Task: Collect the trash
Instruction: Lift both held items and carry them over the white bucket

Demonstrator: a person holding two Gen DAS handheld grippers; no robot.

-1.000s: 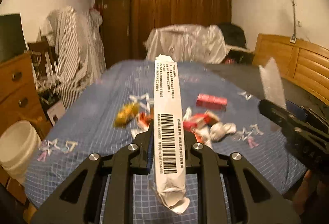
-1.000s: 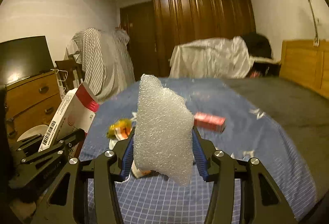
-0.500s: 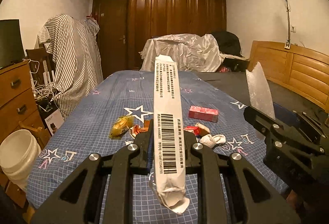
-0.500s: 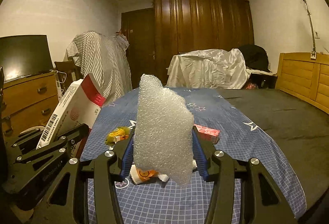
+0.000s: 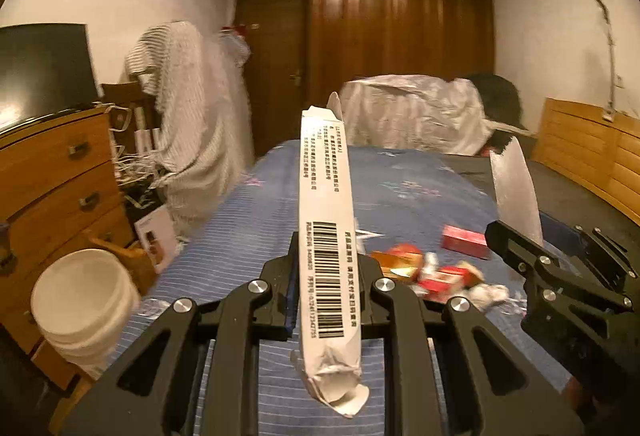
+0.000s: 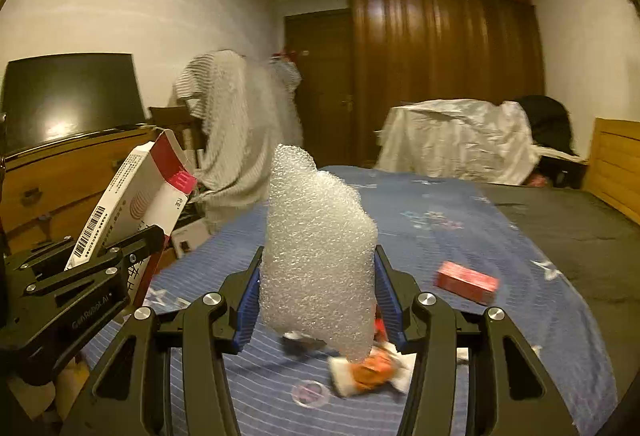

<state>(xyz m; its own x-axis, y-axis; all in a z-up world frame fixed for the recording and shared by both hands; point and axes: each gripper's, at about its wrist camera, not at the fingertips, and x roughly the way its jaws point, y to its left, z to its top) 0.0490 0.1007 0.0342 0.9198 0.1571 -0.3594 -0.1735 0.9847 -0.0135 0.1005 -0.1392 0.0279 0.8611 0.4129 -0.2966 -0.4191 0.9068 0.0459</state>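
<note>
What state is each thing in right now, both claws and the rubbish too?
left gripper: shut on the flattened carton
flattened carton: held upright, end torn
right gripper: shut on the bubble wrap
bubble wrap: held upright
red box: lying on the bed
white bucket: upright, uncovered
wardrobe: doors closed

Left claw (image 5: pixel 328 288) clamped narrow, right claw (image 6: pixel 318 300) clamped wider, side by side

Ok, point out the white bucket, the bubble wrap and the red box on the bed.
white bucket (image 5: pixel 82 300): left wrist view, inside wall.
bubble wrap (image 6: pixel 318 252): right wrist view, middle of the sheet.
red box (image 6: pixel 466 282): right wrist view, top face.
</note>
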